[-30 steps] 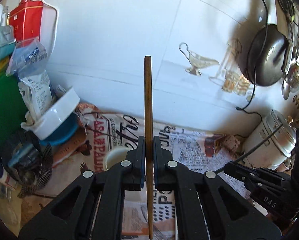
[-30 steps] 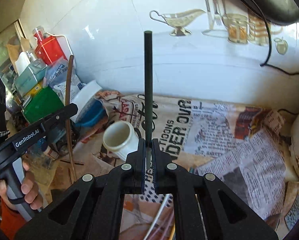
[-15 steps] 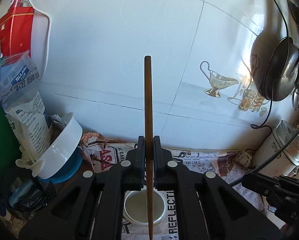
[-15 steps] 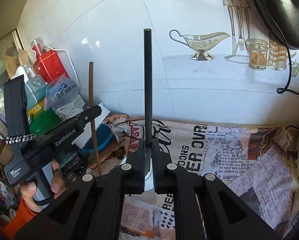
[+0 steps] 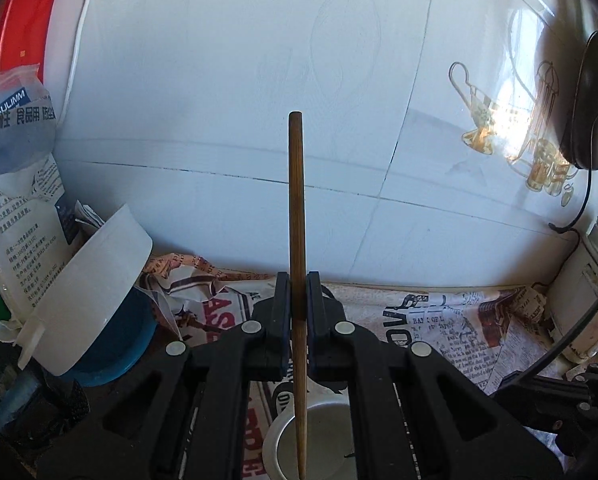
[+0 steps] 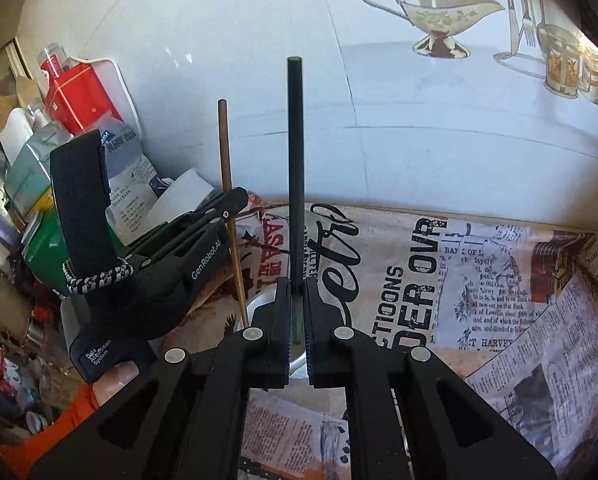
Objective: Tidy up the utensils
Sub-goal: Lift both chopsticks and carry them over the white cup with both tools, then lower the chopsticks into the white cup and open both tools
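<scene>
You're in a home kitchen: ahead of the fingers, white wall tiles (image 5: 227, 80) with a gravy-boat decal (image 6: 431, 12), a pan (image 5: 595, 100) hanging right, food packets (image 5: 19, 184) left, newspaper-lined counter (image 6: 479, 280) beneath.

The left claw (image 6: 235, 200), seen from the right wrist camera, carried white lettering reading "GenRobot.AI" along its arm and "Data Acquisition System" on its grip. The newspaper-print cover (image 6: 479, 280) on the desk showed large black letters "TIOONS" and "DER OVR", with smaller print reading "BANK OF L" and "T. HARVEY", and red lettering "ASA" near its crumpled edge. In the left wrist view, a clear plastic bag (image 5: 15, 120) bore the partial brand "ULIMM" with Chinese characters beside it, and the white packet (image 5: 23, 240) under it had Chinese print too small to read.
</scene>
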